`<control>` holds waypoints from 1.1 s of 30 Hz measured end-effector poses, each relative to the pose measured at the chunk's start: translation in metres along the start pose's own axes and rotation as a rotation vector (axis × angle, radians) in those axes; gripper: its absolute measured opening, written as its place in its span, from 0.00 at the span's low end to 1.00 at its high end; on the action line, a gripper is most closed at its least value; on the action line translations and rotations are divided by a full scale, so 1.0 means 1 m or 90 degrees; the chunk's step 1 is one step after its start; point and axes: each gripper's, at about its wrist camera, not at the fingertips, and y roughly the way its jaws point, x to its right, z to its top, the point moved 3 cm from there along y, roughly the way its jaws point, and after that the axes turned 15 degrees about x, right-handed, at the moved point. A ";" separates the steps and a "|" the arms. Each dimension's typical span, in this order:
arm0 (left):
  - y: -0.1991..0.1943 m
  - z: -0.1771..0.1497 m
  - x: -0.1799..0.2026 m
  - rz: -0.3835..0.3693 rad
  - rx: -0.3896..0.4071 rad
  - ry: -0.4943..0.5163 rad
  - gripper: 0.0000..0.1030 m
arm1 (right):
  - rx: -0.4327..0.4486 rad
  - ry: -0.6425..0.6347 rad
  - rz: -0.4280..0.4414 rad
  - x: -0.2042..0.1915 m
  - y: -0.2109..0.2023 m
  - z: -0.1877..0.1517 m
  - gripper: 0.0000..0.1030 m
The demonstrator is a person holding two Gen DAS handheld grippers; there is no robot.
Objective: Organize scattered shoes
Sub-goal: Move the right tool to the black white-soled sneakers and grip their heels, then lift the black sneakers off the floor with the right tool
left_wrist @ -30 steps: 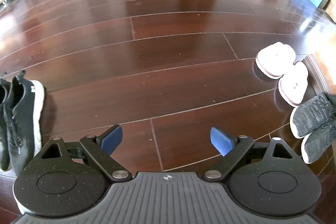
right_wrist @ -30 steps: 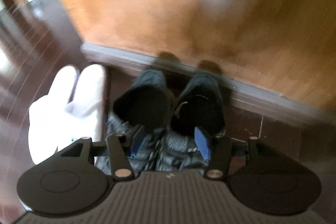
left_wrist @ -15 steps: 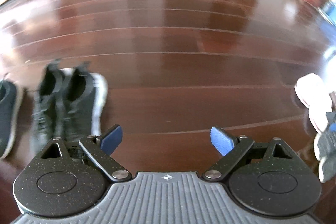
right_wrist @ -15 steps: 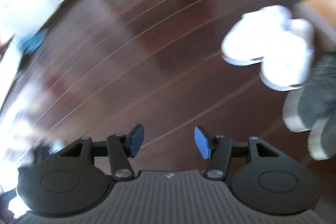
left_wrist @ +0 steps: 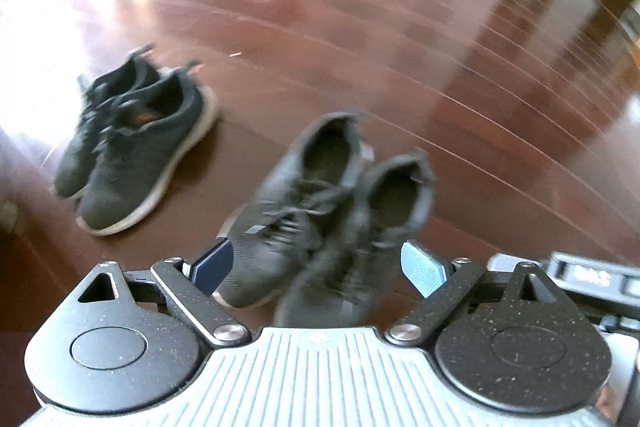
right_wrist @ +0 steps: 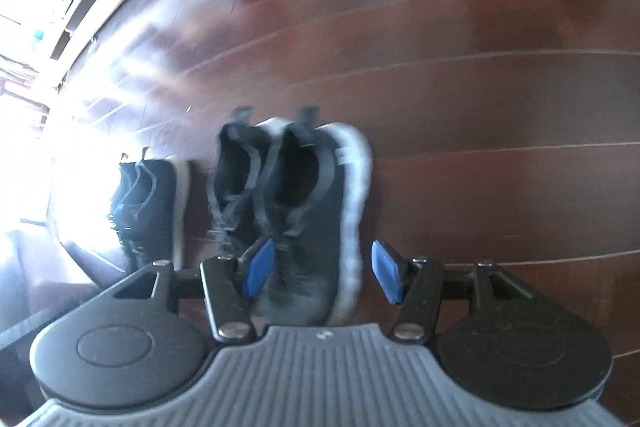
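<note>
I see a dark sneaker pair (left_wrist: pixel 320 211) on the wooden floor (left_wrist: pixel 400 47), straight ahead between my left gripper (left_wrist: pixel 318 267) jaws, spread wide. My right gripper (right_wrist: pixel 324 269), also wide, frames one white-soled sneaker (right_wrist: pixel 320 219). Another pair (left_wrist: pixel 132 143) lies left.

Two sneaker pairs (left_wrist: pixel 320 211) (left_wrist: pixel 132 147) block the near floor (left_wrist: pixel 440 47); beyond lies open.
</note>
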 end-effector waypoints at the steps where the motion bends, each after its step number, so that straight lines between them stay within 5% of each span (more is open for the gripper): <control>1: 0.003 0.003 -0.010 0.003 -0.007 -0.011 0.91 | -0.017 0.006 -0.002 -0.011 0.015 0.003 0.62; 12: 0.032 0.023 -0.072 0.034 -0.037 -0.136 0.91 | -0.190 0.042 -0.174 -0.049 0.174 0.032 0.66; 24: 0.050 0.027 -0.107 0.063 -0.060 -0.206 0.91 | -0.391 0.027 -0.216 -0.029 0.228 0.002 0.64; 33: 0.057 0.024 -0.111 0.061 -0.068 -0.211 0.91 | -0.446 -0.073 -0.227 -0.037 0.250 -0.025 0.73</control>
